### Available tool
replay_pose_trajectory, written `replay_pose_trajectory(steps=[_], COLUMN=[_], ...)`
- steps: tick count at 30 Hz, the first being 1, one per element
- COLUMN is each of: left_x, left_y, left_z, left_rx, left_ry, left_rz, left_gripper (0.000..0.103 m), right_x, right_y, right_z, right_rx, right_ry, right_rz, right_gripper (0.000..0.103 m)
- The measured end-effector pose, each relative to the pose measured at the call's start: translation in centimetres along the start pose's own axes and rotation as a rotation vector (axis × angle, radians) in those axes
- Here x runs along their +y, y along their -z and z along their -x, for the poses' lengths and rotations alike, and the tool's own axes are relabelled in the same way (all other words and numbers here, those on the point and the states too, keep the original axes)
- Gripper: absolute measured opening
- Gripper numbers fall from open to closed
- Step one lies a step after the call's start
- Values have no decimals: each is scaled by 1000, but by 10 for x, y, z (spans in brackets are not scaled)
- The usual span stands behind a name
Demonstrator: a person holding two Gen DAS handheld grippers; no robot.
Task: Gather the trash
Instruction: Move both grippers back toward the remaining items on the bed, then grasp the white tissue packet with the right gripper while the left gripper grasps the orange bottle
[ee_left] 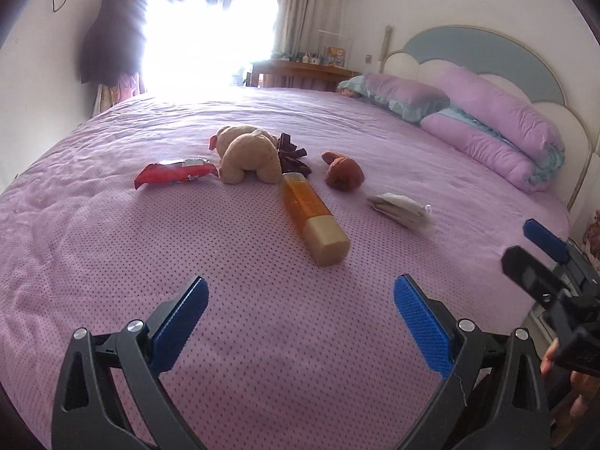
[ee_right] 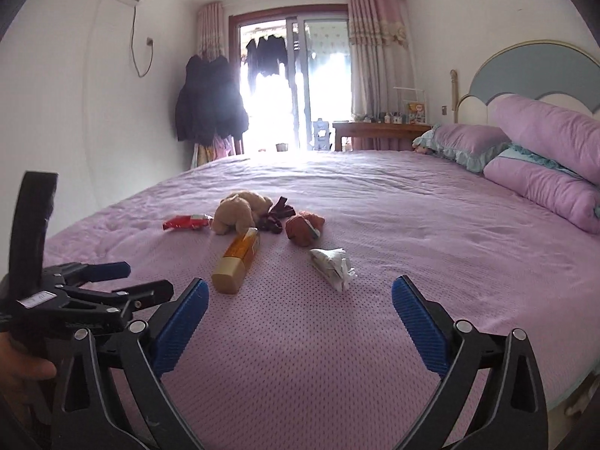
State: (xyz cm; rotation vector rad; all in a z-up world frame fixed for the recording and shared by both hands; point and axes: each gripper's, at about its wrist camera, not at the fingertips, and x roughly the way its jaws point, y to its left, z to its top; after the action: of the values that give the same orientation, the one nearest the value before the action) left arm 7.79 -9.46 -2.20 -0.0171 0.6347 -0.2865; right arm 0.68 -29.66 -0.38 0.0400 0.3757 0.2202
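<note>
Though crumpled, white tissue wad

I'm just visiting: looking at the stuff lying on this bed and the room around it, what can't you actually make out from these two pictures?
- Balcony door, left wrist view: washed out by glare, nothing behind it readable.
- Red wrapper: print too small to read in either view.
- Crumpled white paper: what it is stays unclear.
- Dark red cloth: partly behind the plush bear.
- Desk items: too small.
- Right claw, left wrist view: cut off by the edge.
</note>
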Motion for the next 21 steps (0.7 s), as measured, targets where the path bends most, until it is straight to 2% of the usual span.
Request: replay_pose_trajectory(steps=[11,12,14,16,19,21], left_x=[-9,-8,-6,-3,-1,-1], left_y=[-20,-21,-24,-26,-28,-29], left_z=[-46,-50,-57,-61,-65,-69], left_rx=[35,38,46,52,51,61], left_ry=[3,-3,-13,-14,-21,-23], left_rz=[8,13,27,39,52,50], left_gripper=[99,99,99,99,99,99], right_x=[-30,-32,-37,-41,-46,-46], right_y=[-19,-20,-22,-22,-21,-18], right_z=[-86,-95,-111,-129,-147,-157], right_rx=[182,204,253,313,352,390], right_ry=[-51,-48,-54,-56,-33,-25], right_rz=[-18,-18,-27,-35,-36,-36], right_gripper=[92,90,77,72,66,56])
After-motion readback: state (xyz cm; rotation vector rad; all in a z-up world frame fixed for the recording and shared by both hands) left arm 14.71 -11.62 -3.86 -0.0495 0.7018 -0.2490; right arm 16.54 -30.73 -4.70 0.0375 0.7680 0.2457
